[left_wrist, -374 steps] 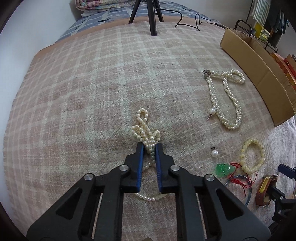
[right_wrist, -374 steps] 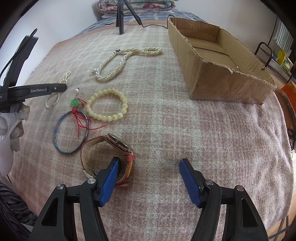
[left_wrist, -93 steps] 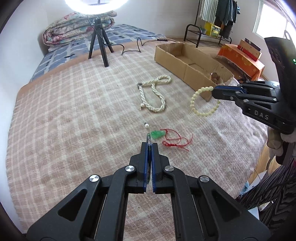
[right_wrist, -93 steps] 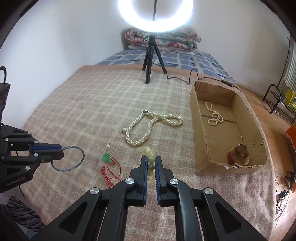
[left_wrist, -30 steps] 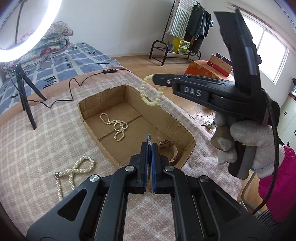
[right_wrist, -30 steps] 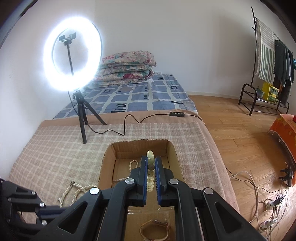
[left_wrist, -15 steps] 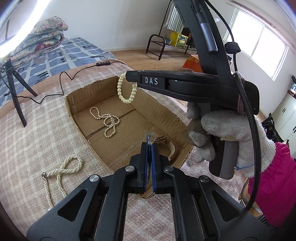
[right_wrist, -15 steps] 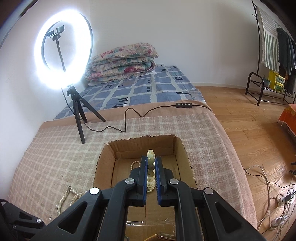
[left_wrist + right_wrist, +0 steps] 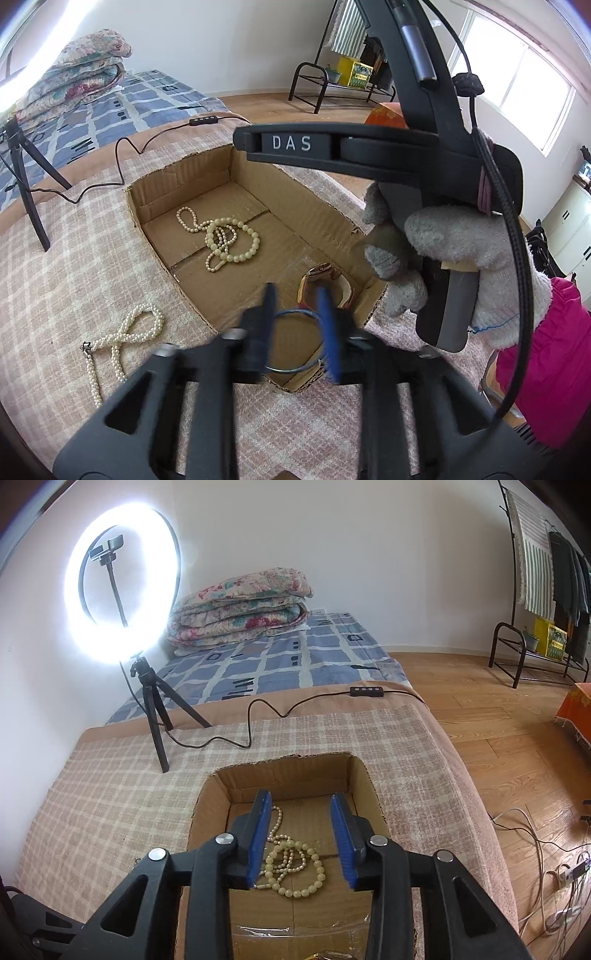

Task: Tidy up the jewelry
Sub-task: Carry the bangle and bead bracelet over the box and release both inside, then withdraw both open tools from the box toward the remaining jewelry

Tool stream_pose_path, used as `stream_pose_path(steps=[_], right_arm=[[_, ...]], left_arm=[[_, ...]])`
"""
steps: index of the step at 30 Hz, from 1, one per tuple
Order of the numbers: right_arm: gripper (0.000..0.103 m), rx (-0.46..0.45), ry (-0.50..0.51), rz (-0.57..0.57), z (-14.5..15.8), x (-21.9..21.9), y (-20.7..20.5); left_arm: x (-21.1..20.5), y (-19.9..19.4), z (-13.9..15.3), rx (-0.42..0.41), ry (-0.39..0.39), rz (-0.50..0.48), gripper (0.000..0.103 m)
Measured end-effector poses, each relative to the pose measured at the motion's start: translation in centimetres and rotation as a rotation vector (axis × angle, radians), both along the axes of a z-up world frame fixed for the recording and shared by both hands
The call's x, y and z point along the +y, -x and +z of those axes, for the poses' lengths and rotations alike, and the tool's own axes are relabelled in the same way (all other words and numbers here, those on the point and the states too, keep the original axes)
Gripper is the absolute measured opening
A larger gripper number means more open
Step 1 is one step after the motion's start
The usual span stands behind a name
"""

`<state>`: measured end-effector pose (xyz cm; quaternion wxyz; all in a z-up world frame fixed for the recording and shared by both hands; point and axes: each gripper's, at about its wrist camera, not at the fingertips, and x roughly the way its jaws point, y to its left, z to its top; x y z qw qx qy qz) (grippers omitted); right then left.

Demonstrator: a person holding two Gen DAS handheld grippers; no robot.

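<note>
The cardboard box [image 9: 155, 192] [image 9: 207, 801] sits on the checked blanket. Inside lie a thin pearl necklace [image 9: 188, 221], the cream bead bracelet [image 9: 240, 251] [image 9: 306, 882] on top of it, and a watch [image 9: 321, 277]. My left gripper [image 9: 297, 325] is open over the box's near end, blurred by motion; the blue bangle [image 9: 295, 343] is between and below its fingers, free of them. My right gripper [image 9: 301, 838] is open and empty above the bracelet. Its body [image 9: 332, 147] crosses the left wrist view.
A thick pearl necklace [image 9: 122, 339] lies on the blanket [image 9: 55, 277] left of the box. A ring light on a tripod [image 9: 147, 686] stands at the blanket's far edge with its cable [image 9: 258, 716]. The bed edge drops to wooden floor at the right.
Both grippers have opened. The right one let the bead bracelet fall onto the thin pearl necklace in the box. The left one released the blue bangle over the box's near end.
</note>
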<state>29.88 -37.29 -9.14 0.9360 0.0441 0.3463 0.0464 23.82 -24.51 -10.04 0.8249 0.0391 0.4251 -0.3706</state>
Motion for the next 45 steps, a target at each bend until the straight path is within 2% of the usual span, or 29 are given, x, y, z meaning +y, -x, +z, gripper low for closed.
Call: stream_pose_path(steps=[1,3,11,13,17,25,32,45], right_arm=[[0.063,-0.008,0.007,-0.009,0.1,0.0,0.1],[0.077,-0.032,0.019,-0.029,0.5,-0.1,0.4],[0.095,-0.05,0.055,-0.071,1.6,-0.1,0.9],[0.103,-0.061,0.071,-0.086,2.0,0.1,1.3],[0.103,-0.061,0.095,-0.098,2.5,0.2,1.8],[0.103,-0.07,0.096,-0.112,3.6,0.4,3.3],[0.103,-0.111,0.075,-0.128,5.5,0.6,5.5],[0.103,-0.183,0.061,-0.104,7.9,2.0,10.9]], left_arm=[[0.0,0.1,0.1,-0.005,0.003,0.003,0.048],[0.0,0.2,0.1,-0.008,-0.004,0.005,0.048],[0.5,0.7,0.8,-0.017,-0.012,0.016,0.049],[0.8,1.0,1.0,-0.026,-0.013,0.019,0.058],[1.6,1.3,1.5,-0.029,-0.01,0.033,0.064],[3.6,2.2,2.9,-0.038,0.015,0.056,0.064],[7.0,2.7,4.3,-0.025,0.05,0.128,0.064],[15.5,2.1,5.9,-0.067,-0.026,0.289,0.064]])
